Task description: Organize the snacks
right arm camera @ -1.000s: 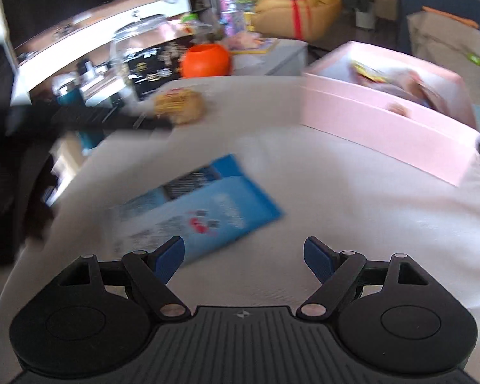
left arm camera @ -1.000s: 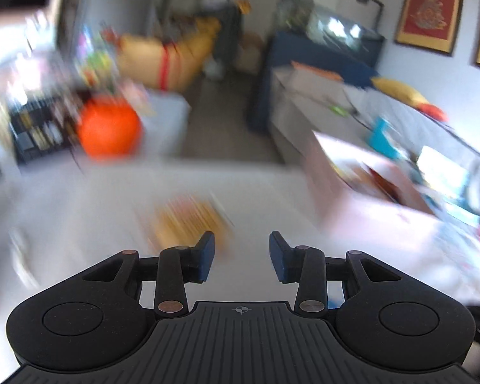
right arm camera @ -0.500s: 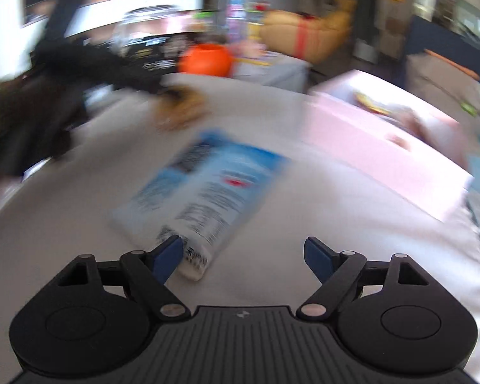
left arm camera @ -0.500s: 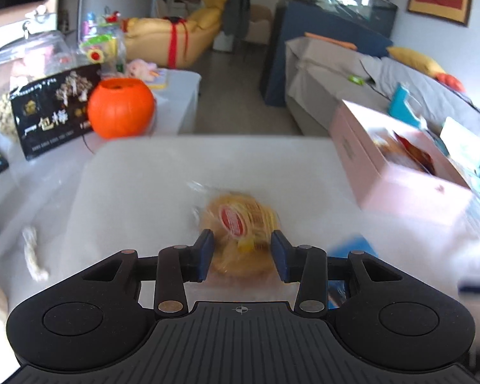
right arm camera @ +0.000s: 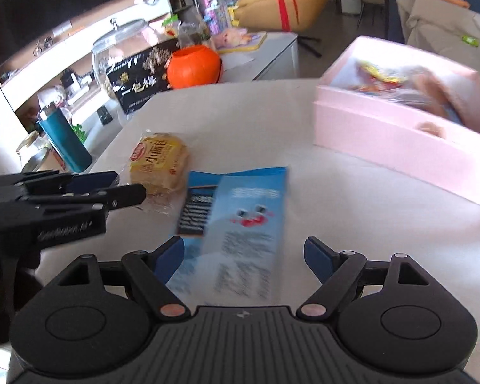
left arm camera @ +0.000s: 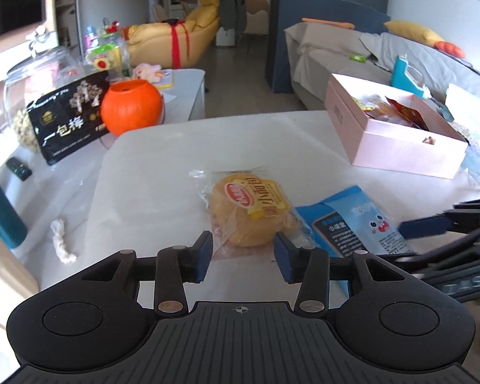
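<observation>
White tabletop (left arm camera: 163,166) is seen beneath both grippers, with an orange pumpkin pot (left arm camera: 131,107) and yellow sofa (left arm camera: 176,38) beyond. Left gripper (left arm camera: 243,252) is held apart around the near end of a clear-wrapped golden bun (left arm camera: 249,208). Right gripper (right arm camera: 244,257) is spread wide over a blue snack packet (right arm camera: 236,220), with an open pink box (right arm camera: 400,134) farther to its right.

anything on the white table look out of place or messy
Two snacks lie loose on the white table instead of in the pink box: a wrapped bun and a blue snack packet, the packet lying askew, its corner under the bun's wrapper. A twisted white scrap sits near the left edge. Nothing looks spilled or damaged.
</observation>
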`<state>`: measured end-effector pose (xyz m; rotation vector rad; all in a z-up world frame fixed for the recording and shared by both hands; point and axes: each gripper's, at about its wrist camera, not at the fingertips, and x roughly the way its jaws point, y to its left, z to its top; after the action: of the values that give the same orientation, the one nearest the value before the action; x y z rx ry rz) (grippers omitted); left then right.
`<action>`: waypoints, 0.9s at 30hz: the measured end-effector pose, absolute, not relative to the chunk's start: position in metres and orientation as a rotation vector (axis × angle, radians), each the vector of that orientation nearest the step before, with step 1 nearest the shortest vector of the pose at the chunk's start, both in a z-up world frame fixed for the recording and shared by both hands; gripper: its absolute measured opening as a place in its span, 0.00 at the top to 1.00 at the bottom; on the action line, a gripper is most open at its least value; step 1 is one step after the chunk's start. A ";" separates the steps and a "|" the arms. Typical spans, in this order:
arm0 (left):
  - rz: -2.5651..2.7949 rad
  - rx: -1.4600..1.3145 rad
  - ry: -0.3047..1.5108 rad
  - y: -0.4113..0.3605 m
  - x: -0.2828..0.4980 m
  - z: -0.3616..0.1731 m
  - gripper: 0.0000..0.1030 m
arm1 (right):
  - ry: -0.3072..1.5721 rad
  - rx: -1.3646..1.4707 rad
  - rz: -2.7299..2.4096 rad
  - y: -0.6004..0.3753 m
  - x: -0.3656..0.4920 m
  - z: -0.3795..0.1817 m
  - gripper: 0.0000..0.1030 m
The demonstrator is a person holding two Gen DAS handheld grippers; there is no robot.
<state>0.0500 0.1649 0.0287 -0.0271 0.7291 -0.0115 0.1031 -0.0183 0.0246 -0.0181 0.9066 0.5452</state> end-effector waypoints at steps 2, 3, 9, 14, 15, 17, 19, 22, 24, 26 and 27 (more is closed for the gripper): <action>0.001 -0.034 0.730 0.168 0.049 0.030 0.54 | 0.896 -0.039 0.539 -0.004 0.108 0.022 0.15; 0.005 -0.036 0.729 0.170 0.048 0.030 0.54 | 0.887 -0.063 0.533 0.002 0.106 0.020 0.15; 0.014 -0.090 0.703 0.176 0.049 0.034 0.55 | 0.819 -0.151 0.529 -0.005 0.090 0.018 0.19; 0.059 -0.172 0.650 0.182 0.059 0.040 0.57 | 0.768 -0.175 0.424 -0.048 0.079 0.019 0.19; 0.064 -0.176 0.648 0.181 0.063 0.040 0.57 | 0.759 -0.174 0.401 -0.059 0.076 0.019 0.19; 0.064 -0.170 0.657 0.175 0.072 0.037 0.57 | 0.744 -0.158 0.364 -0.075 0.074 0.017 0.18; 0.046 -0.151 0.676 0.166 0.080 0.033 0.57 | 0.731 -0.129 0.331 -0.091 0.073 0.012 0.15; 0.043 -0.082 0.686 0.150 0.088 0.027 0.48 | 0.729 -0.049 0.311 -0.108 0.073 0.007 0.13; 0.049 -0.023 0.694 0.139 0.094 0.024 0.43 | 0.730 -0.024 0.312 -0.112 0.075 0.006 0.12; 0.045 0.014 0.699 0.132 0.099 0.021 0.39 | 0.732 -0.032 0.318 -0.111 0.076 0.005 0.10; 0.045 0.029 0.698 0.130 0.100 0.019 0.39 | 0.733 -0.041 0.317 -0.109 0.076 0.005 0.10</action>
<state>0.1001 0.1296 0.0189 0.0294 0.6984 0.0451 0.0755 -0.1094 0.0050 -0.0414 0.7329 0.3174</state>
